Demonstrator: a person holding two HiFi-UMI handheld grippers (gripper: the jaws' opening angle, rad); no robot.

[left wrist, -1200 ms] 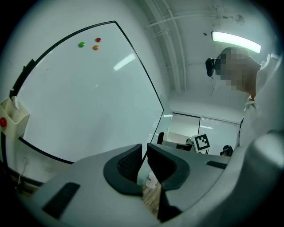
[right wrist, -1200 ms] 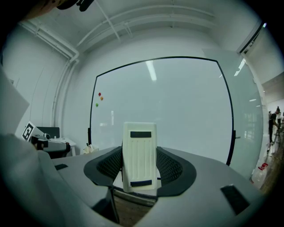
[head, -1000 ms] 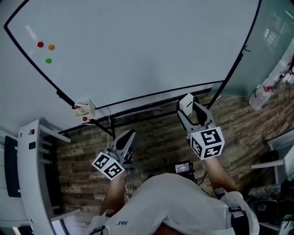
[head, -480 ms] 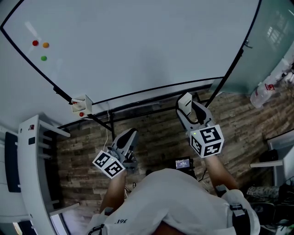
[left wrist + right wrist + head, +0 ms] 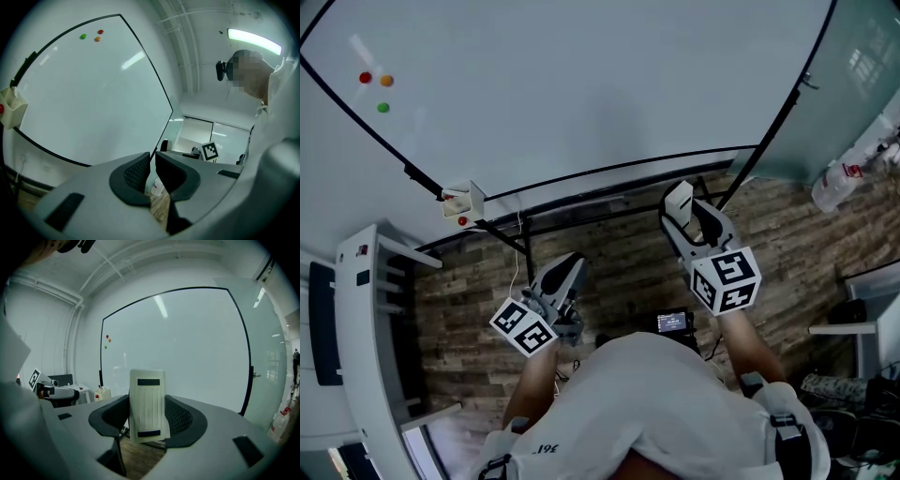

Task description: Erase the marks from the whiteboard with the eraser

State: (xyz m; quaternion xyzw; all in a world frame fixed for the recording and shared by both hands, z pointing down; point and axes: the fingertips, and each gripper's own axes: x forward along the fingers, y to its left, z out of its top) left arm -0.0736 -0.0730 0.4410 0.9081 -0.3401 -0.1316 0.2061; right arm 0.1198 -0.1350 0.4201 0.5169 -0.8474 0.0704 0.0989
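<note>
The whiteboard (image 5: 581, 84) fills the top of the head view, and I see no marks on its surface. My right gripper (image 5: 692, 217) is shut on a white eraser (image 5: 679, 204), held upright below the board's lower edge and apart from it. In the right gripper view the eraser (image 5: 149, 404) stands between the jaws with the whiteboard (image 5: 187, 343) beyond. My left gripper (image 5: 565, 272) hangs lower at the left, over the floor. Its jaws (image 5: 153, 169) are shut with nothing between them, and the whiteboard (image 5: 84, 93) lies to their left.
Red, orange and green magnets (image 5: 378, 89) sit at the board's upper left. A small white holder (image 5: 461, 202) hangs at its lower left corner. A white rack (image 5: 366, 328) stands at left, a spray bottle (image 5: 836, 185) at right, and a small lit device (image 5: 673, 322) lies on the wooden floor (image 5: 619, 272).
The board and its magnets have drifted slightly up and left in the head view. Both grippers have barely moved, and the right one still holds the eraser.
</note>
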